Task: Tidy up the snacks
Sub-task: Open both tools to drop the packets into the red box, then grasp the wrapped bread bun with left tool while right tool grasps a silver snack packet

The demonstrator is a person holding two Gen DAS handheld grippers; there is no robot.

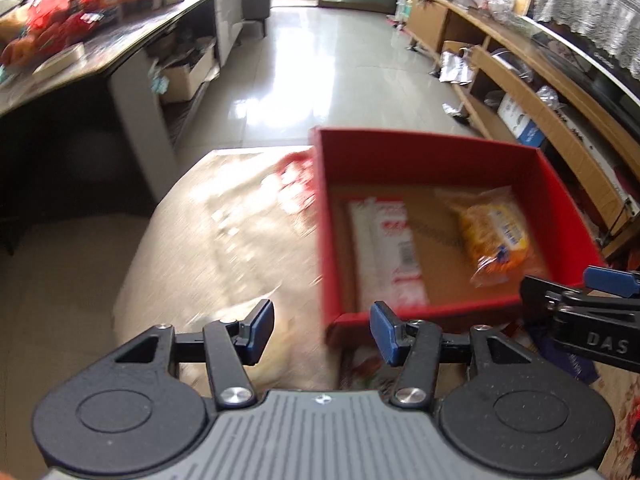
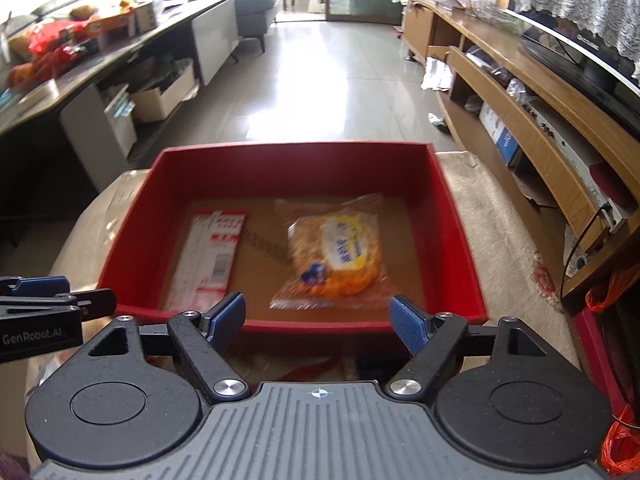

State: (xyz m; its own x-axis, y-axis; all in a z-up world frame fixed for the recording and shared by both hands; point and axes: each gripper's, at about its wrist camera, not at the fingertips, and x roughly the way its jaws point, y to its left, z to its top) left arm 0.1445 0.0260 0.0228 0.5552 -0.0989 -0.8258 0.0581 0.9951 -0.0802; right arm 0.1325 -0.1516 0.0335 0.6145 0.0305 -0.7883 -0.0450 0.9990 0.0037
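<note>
A red box point(image 1: 400, 148) point(image 2: 280, 156) sits on a beige cloth-covered surface point(image 1: 200, 240). On its brown floor lie a white-and-red packet point(image 1: 384, 248) point(image 2: 208, 260) and a yellow-orange snack bag point(image 1: 492, 232) point(image 2: 340, 256). A blurred red-and-white packet point(image 1: 296, 184) lies outside the box against its left wall. My left gripper point(image 1: 322, 332) hovers at the box's near left corner, open, with nothing between its blue pads. My right gripper point(image 2: 318, 320) stands open over the near wall, also with nothing in it. Each gripper shows at the edge of the other's view point(image 1: 576, 288) point(image 2: 68, 292).
More packets point(image 2: 312, 368) lie on the cloth under the grippers, mostly hidden. A long dark table point(image 2: 120, 56) piled with snacks runs along the left. A wooden TV cabinet point(image 2: 520, 92) lines the right. Shiny tiled floor point(image 2: 320, 80) lies beyond. An orange plastic bag point(image 2: 616, 440) sits low right.
</note>
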